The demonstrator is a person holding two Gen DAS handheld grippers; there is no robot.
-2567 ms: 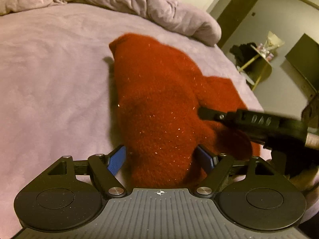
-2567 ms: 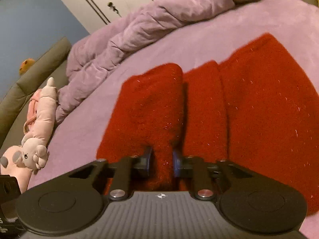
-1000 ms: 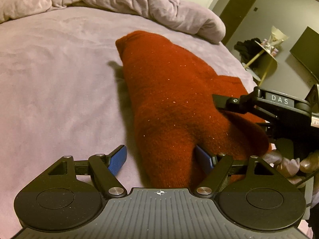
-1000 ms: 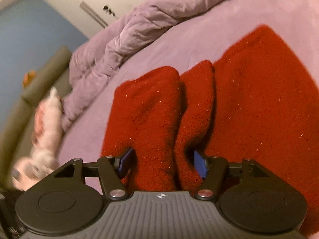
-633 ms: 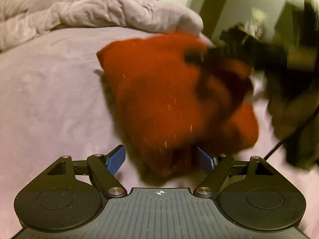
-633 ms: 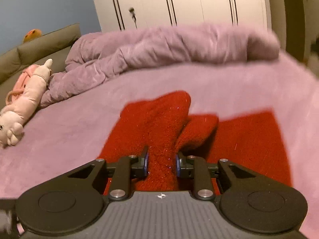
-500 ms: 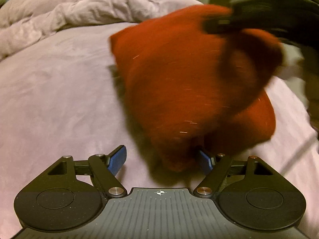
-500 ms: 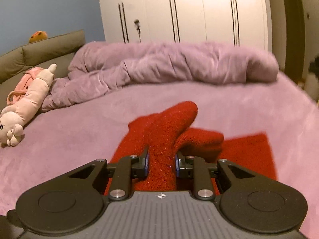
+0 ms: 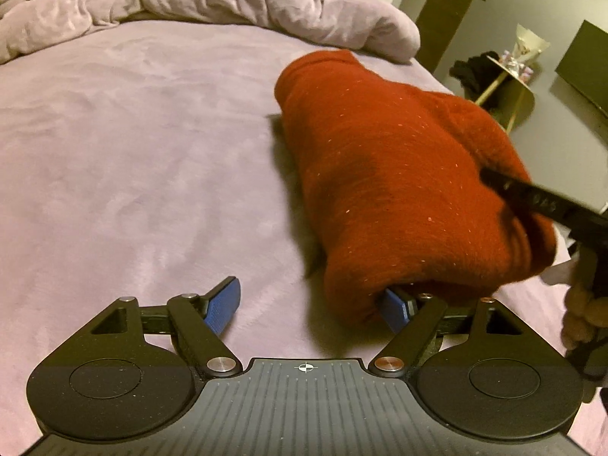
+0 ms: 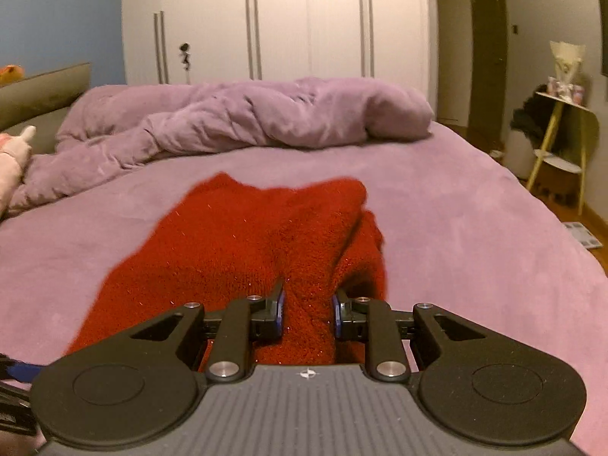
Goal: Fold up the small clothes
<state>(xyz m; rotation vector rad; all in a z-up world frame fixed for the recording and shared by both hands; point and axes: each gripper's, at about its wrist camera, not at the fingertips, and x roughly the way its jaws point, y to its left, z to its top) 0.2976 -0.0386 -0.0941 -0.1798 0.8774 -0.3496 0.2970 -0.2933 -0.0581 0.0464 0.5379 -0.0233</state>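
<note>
A red knit garment lies bunched and folded over on the purple bed. My left gripper is open; its near end of the garment drapes over the right finger, while the left finger rests over bare sheet. My right gripper is shut on a thick fold of the red garment, holding it just above the bed. The right gripper also shows in the left wrist view at the garment's right side.
A crumpled purple duvet lies along the far side of the bed. A pink plush toy sits at the left edge. White wardrobes stand behind. A small yellow side table stands on the floor at right.
My right gripper closed on the garment's fold, lifted it and carried it across over the rest, doubling the garment. My left gripper stayed open near the garment's end.
</note>
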